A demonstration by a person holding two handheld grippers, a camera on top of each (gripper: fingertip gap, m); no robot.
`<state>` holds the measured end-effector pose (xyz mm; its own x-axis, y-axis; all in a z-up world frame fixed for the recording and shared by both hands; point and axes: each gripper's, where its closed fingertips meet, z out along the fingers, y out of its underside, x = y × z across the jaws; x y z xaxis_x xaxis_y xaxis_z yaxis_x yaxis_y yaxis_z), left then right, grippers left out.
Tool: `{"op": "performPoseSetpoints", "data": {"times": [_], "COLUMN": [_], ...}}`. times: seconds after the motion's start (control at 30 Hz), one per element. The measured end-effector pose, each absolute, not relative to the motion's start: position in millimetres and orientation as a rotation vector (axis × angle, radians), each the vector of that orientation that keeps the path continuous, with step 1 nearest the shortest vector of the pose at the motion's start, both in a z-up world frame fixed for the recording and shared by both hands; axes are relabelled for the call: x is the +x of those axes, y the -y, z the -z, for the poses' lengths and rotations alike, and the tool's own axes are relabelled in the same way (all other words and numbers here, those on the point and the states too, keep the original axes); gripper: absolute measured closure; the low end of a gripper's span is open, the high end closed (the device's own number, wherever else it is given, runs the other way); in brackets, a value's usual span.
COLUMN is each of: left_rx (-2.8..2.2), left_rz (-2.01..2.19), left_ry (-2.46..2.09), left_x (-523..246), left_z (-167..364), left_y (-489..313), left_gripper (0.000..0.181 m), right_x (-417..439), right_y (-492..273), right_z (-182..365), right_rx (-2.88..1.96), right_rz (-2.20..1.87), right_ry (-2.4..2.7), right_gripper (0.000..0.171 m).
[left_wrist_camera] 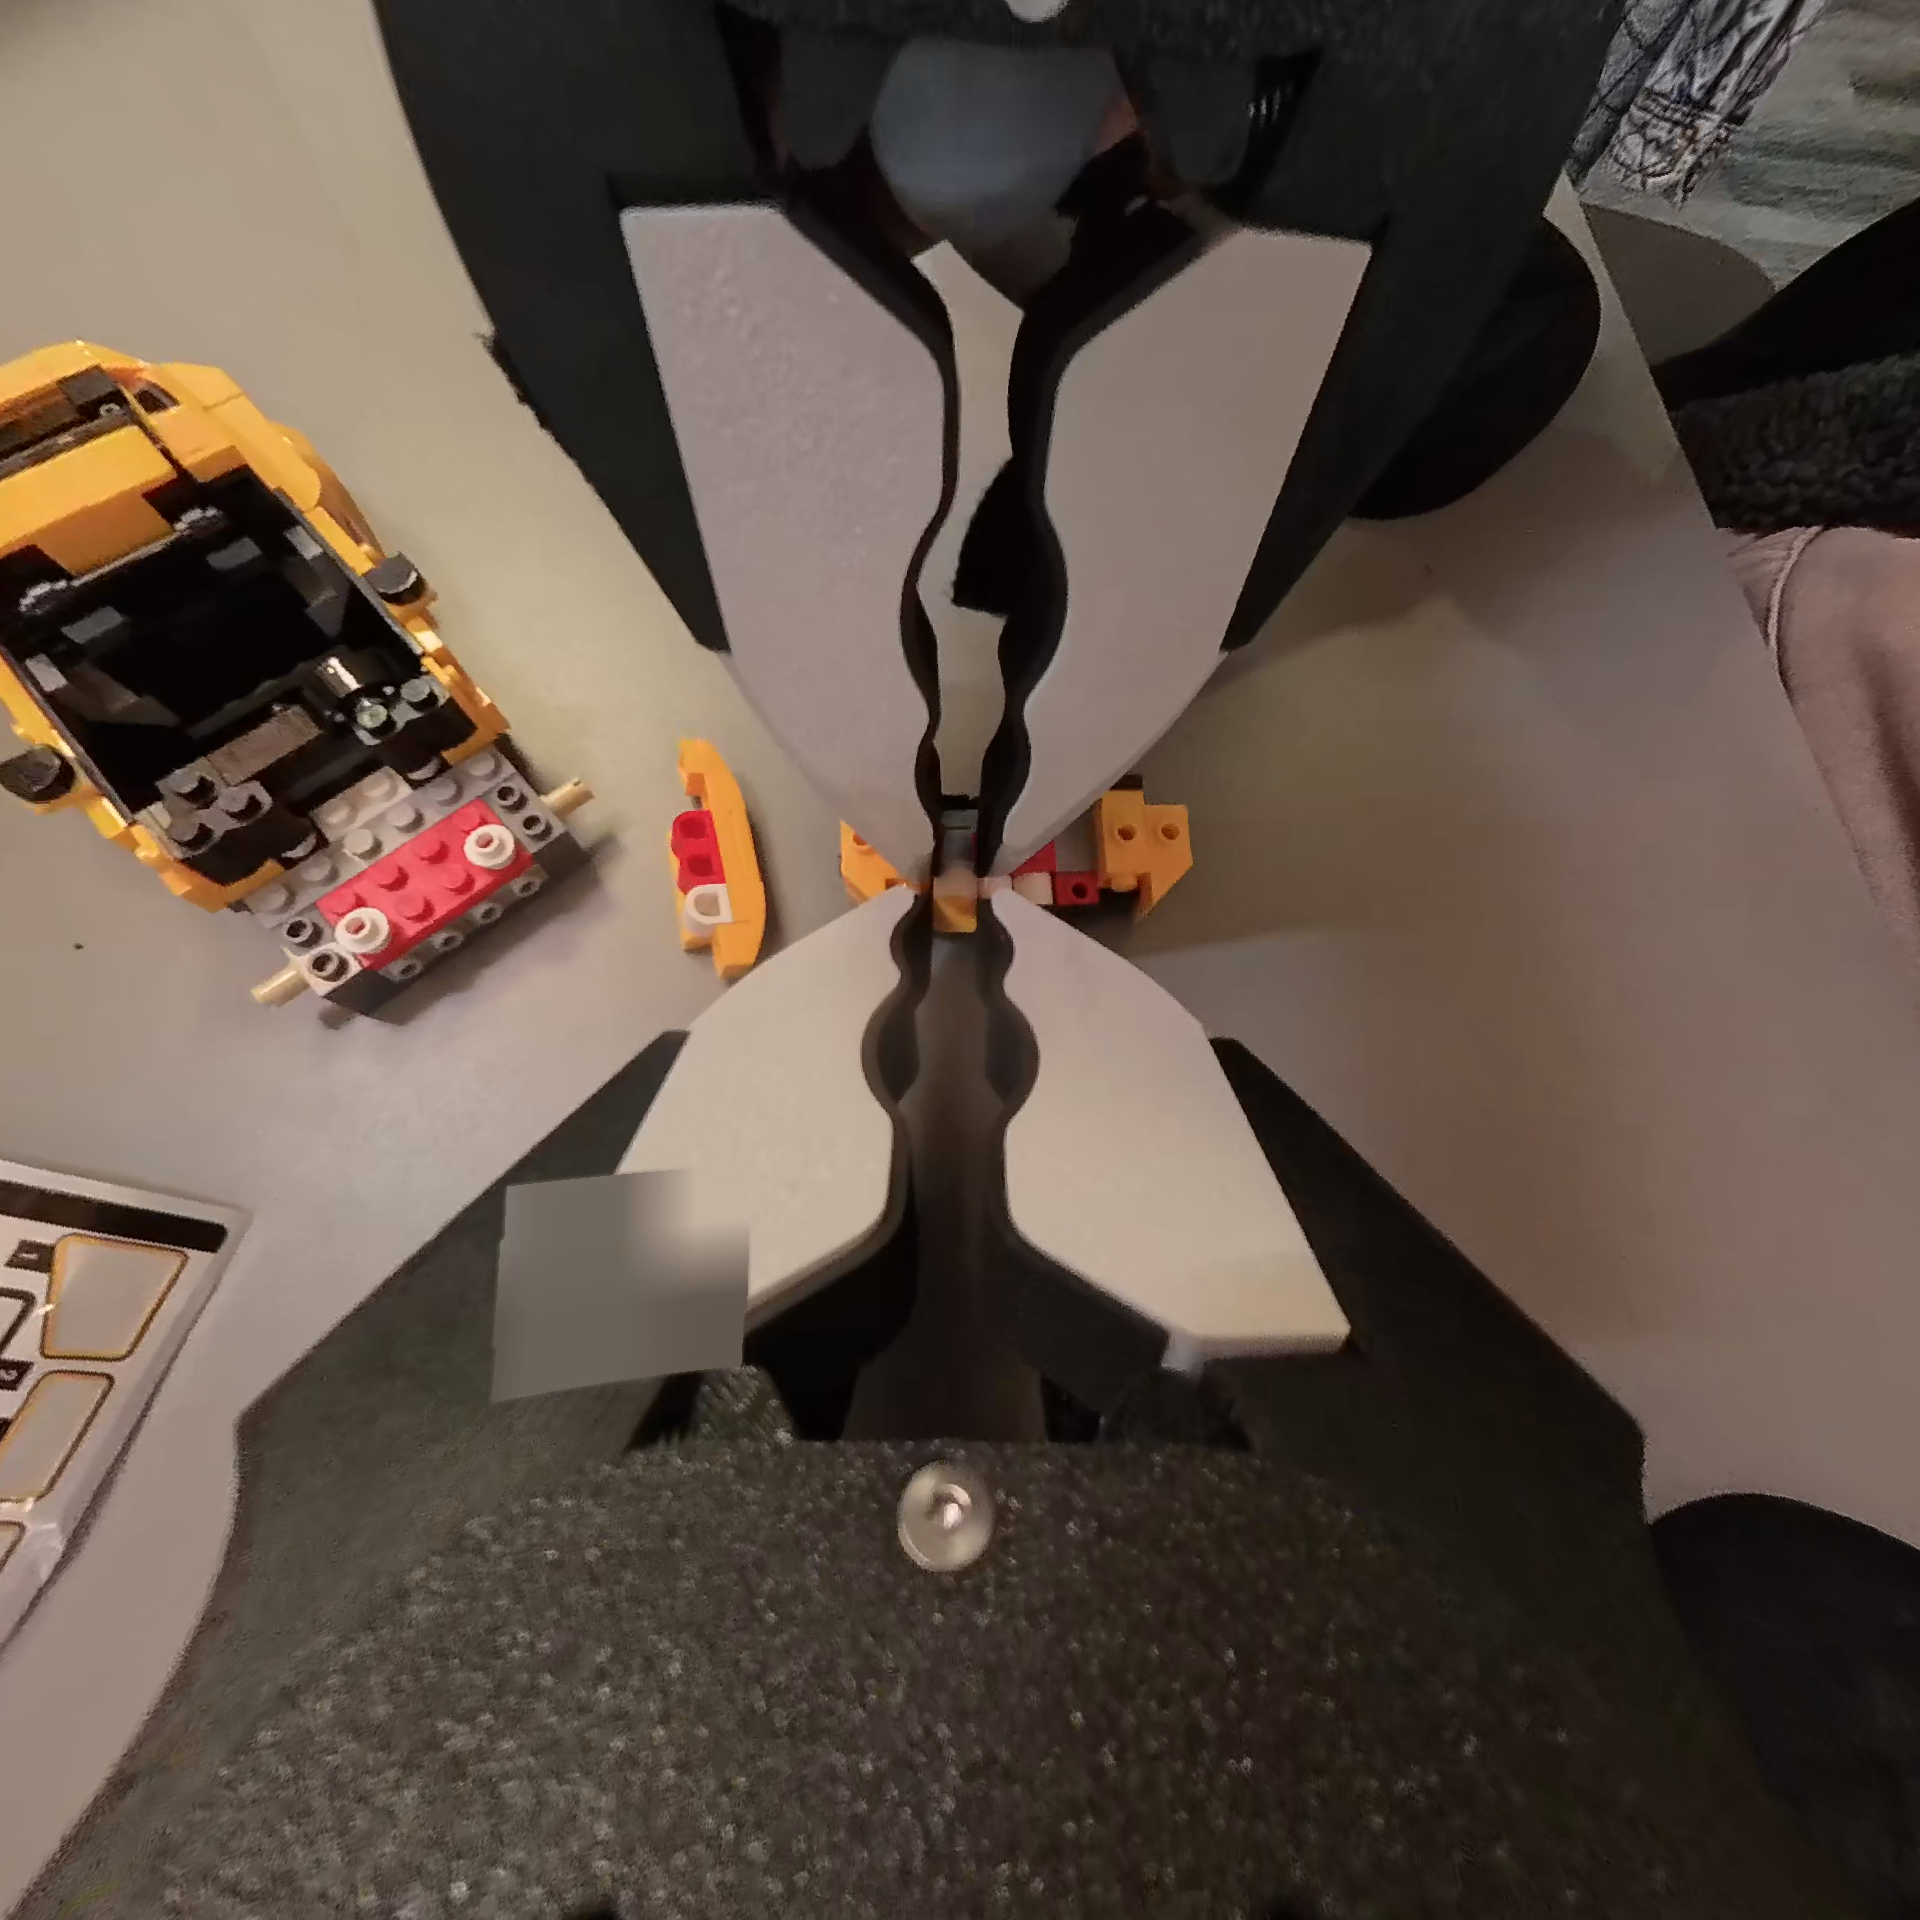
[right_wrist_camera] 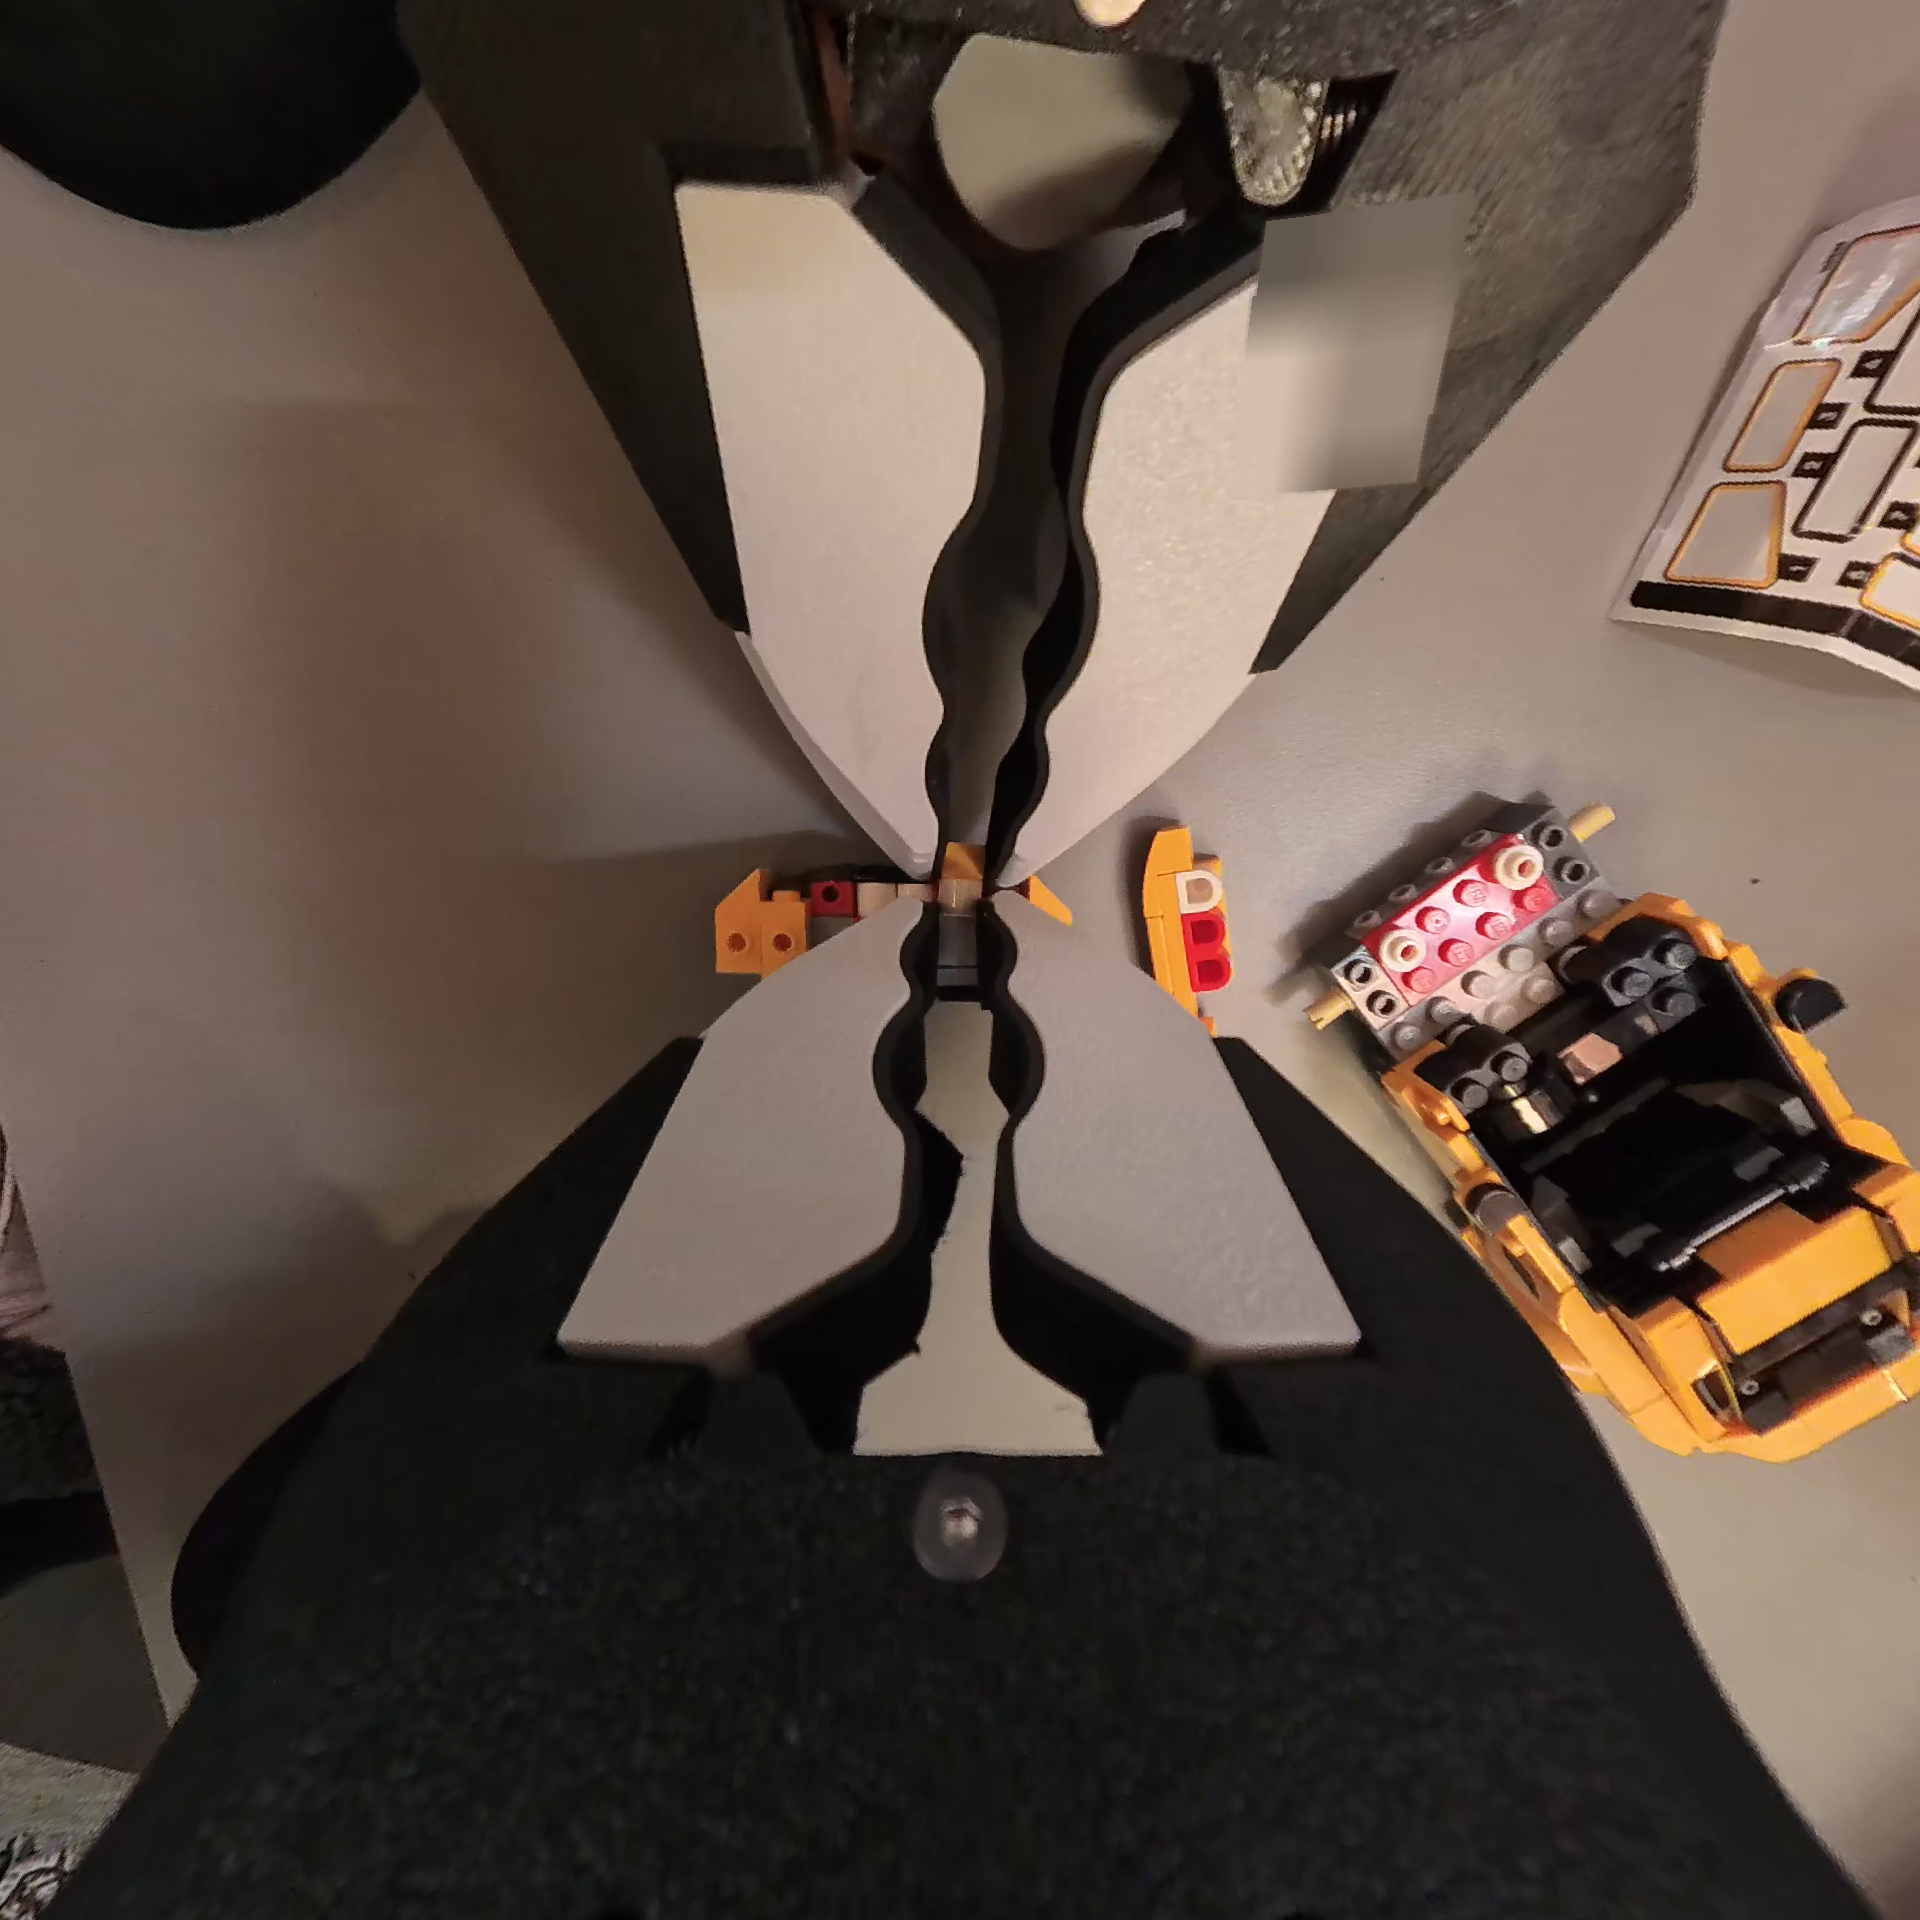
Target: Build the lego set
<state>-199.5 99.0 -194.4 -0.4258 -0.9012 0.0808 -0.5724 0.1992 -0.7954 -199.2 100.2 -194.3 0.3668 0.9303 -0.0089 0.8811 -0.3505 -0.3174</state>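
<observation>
Sub-assembly step: left gripper (left_wrist_camera: 954, 914) and right gripper (right_wrist_camera: 961, 914), tips meeting, both nearly closed on the small sub-assembly (left_wrist_camera: 1138, 847) on the desk (left_wrist_camera: 1455, 1039) right of the car (left_wrist_camera: 239, 665); next, press parts square, then release.

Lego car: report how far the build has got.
Done: the yellow car body stands mostly assembled on the table, its red and grey studded end uncovered. In hand: both tongs, left and right, are shut on one small orange sub-assembly, tip to tip. Left: that piece and the loose orange fender piece are unattached, and the sticker sheet lies aside.
</observation>
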Motion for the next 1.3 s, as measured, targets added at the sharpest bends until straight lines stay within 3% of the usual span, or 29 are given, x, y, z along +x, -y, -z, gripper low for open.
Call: {"op": "performPoseSetpoints", "data": {"times": [0.5, 0.97, 1.3], "left_rx": [-1.371, -1.388, -1.379], "left_rz": [1.097, 1.125, 1.141], "left_ry": [-2.090, -2.078, -2.075], "left_x": [-198.7, -196.0, -195.0], "left_z": [194.9, 195.8, 194.0], "left_y": [-99.1, -97.5, -94.7], "left_gripper": [0.173, 0.173, 0.173], "right_x": [-202.0, -197.3, -194.9], "right_y": [-101.0, -99.5, -98.4], "right_z": [187.5, 192.6, 193.0], "right_rx": [-2.348, -2.328, -2.244], "right_rz": [-0.299, -0.265, -0.197], "right_ry": [1.633, 1.659, 1.722], "right_gripper": [0.159, 0.166, 0.155]}}
